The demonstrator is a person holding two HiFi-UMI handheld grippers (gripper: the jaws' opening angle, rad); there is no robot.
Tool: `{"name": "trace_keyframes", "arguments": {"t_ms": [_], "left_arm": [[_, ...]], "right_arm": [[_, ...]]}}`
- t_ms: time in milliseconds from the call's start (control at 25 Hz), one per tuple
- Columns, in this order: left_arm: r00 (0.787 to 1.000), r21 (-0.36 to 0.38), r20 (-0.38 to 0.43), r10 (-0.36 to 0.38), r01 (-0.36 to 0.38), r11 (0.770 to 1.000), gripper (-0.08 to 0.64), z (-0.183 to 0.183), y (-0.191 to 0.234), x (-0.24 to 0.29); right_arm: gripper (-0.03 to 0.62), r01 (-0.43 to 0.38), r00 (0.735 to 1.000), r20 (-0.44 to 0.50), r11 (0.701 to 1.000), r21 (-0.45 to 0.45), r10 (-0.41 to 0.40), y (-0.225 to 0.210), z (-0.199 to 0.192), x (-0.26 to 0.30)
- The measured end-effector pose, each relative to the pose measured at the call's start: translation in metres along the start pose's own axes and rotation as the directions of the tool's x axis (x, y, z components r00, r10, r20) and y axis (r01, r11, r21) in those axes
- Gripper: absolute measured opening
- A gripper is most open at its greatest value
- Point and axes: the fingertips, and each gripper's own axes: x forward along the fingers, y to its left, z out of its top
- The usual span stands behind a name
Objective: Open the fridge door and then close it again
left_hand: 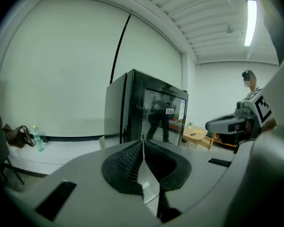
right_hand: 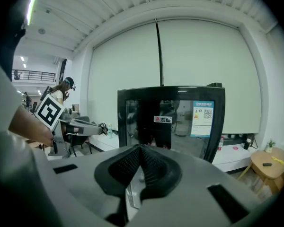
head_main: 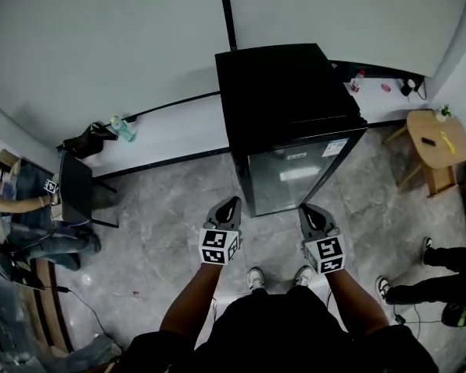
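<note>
The fridge (head_main: pixel 291 107) stood upright with its long axis vertical, back to the wall. Its glass door (head_main: pixel 295 176) was shut and faced the person. The cabinet was black, and the door bore two labels. Open floor (head_main: pixel 171 208) lay in front, with a chair (head_main: pixel 78 189) well to the left and a small round counter (head_main: pixel 439 142) well to the right. The left tool (head_main: pixel 230 204) and right tool (head_main: pixel 307 210) hovered before the door, jaws together and empty.

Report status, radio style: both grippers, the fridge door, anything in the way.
Left gripper shut, empty; right gripper shut, empty. Fridge door closed, both grippers short of it. Nothing between grippers and door.
</note>
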Motion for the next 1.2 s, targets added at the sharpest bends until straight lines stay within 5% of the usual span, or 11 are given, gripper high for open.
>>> {"name": "trace_keyframes", "arguments": {"t_ms": [80, 160, 440, 1040, 1200], "left_arm": [[1.0, 0.008, -0.006, 0.008, -0.008, 1.0, 0.036, 0.001, 0.003, 0.009], [1.0, 0.008, -0.013, 0.02, -0.02, 1.0, 0.132, 0.002, 0.008, 0.02], [0.999, -0.001, -0.01, 0.044, -0.044, 0.999, 0.201, 0.007, 0.023, 0.053], [0.995, 0.023, -0.08, 0.059, -0.057, 0.998, 0.21, 0.004, 0.032, 0.089], [0.992, 0.056, -0.088, 0.089, -0.085, 0.995, 0.15, 0.002, 0.029, 0.085]], "right_arm": [[0.017, -0.016, 1.0, -0.003, 1.0, 0.006, 0.016, -0.002, 0.0, 0.009], [0.017, -0.032, 0.999, 0.001, 0.999, 0.004, 0.032, -0.004, 0.001, 0.019], [0.017, -0.1, 0.995, -0.001, 0.995, -0.016, 0.1, -0.008, -0.002, 0.038], [0.017, -0.136, 0.991, -0.014, 0.991, -0.001, 0.136, -0.017, -0.019, 0.039], [0.017, -0.124, 0.99, -0.065, 0.992, 0.001, 0.124, -0.016, -0.034, 0.039]]}}
